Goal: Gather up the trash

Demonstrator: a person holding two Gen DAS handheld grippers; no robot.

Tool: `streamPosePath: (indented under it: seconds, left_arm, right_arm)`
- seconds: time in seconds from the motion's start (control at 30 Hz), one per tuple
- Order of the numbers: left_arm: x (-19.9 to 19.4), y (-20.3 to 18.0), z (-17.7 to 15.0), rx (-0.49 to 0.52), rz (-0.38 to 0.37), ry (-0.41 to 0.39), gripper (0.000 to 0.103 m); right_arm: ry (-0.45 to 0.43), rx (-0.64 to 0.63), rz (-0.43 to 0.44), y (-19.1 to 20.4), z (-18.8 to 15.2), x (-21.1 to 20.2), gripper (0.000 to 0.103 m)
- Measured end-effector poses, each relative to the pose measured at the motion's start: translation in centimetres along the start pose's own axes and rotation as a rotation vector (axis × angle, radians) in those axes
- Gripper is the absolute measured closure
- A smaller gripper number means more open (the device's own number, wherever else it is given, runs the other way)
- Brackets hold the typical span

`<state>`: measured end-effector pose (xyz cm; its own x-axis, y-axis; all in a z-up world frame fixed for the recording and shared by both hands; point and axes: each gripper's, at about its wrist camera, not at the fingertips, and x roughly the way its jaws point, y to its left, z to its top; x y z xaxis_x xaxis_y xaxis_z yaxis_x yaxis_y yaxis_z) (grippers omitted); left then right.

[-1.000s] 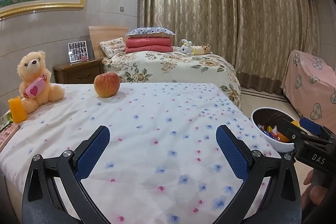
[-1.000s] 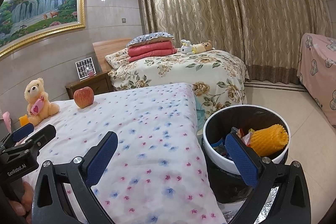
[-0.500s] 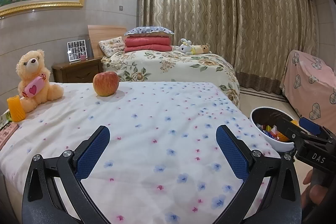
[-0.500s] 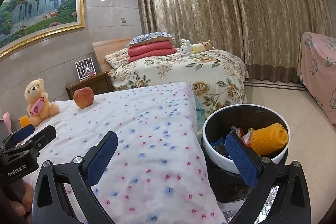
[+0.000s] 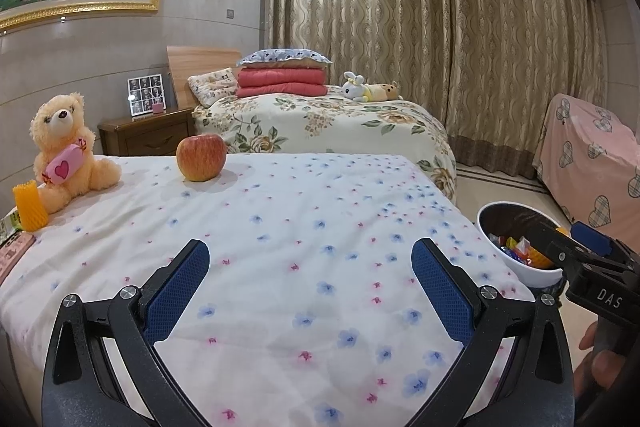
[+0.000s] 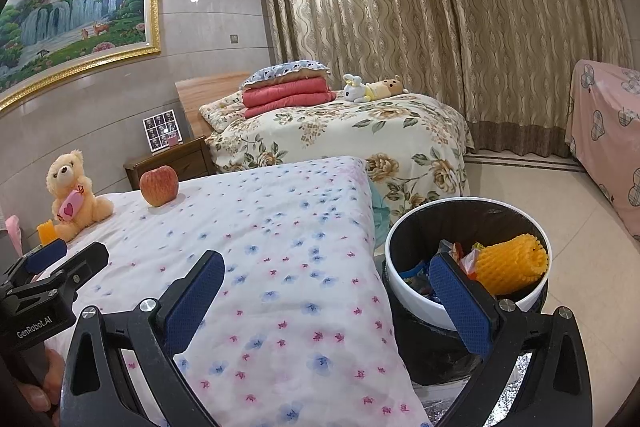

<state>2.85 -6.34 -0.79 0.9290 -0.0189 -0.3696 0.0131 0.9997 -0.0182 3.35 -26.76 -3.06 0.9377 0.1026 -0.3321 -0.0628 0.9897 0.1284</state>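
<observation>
The left gripper (image 5: 310, 267) is a matte black frame whose two fingers carry blue, cross-hatched pads (image 5: 176, 291) and silver round screw heads at the joints; seen from the right, its black body bears white "GenRobot.AI" lettering. The right gripper (image 6: 326, 281) has the same black frame, blue textured pads (image 6: 460, 307) and silver screws, and from the left its body shows white "DAS" lettering below a blue block.

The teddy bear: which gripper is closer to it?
Left. The teddy bear sits at the table's far left; the left gripper hovers over the flowered cloth on that side. The right gripper is beside the bin, farther away.
</observation>
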Motion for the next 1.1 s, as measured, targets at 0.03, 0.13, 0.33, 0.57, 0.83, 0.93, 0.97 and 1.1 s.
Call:
streamPosePath:
  seconds: [0.03, 0.13, 0.33, 0.57, 0.83, 0.93, 0.97, 1.1]
  left_arm:
    - [0.02, 0.02, -0.01, 0.001, 0.001, 0.000, 0.000]
    - [-0.03, 0.02, -0.02, -0.001, -0.003, 0.000, 0.000]
    - [0.02, -0.03, -0.17, 0.002, -0.002, 0.000, 0.000]
    - [-0.10, -0.14, -0.18, 0.003, -0.003, 0.000, 0.000]
    - [-0.19, -0.26, -0.16, 0.003, -0.007, 0.003, 0.000]
    - [-0.21, -0.30, -0.16, 0.003, -0.007, 0.004, 0.000]
    - [-0.21, -0.29, -0.16, 0.003, -0.008, 0.004, 0.000]
    - [-0.22, -0.31, -0.16, 0.004, -0.009, 0.004, 0.000]
  right_arm:
    - [0.001, 0.000, -0.001, 0.00, 0.01, 0.02, 0.000]
    - [0.000, 0.001, 0.000, 0.00, 0.01, 0.00, 0.000]
    - [0.000, 0.001, 0.000, -0.04, 0.03, -0.02, 0.000]
    - [-0.004, 0.003, -0.002, -0.16, 0.05, -0.27, 0.000]
    - [-0.002, 0.002, -0.001, -0.19, 0.07, -0.37, 0.000]
    - [0.001, -0.002, -0.002, -0.18, 0.14, -0.43, 0.000]
    - [0.001, 0.000, -0.001, -0.19, 0.14, -0.41, 0.000]
    - [0.001, 0.000, -0.001, -0.17, 0.15, -0.43, 0.000]
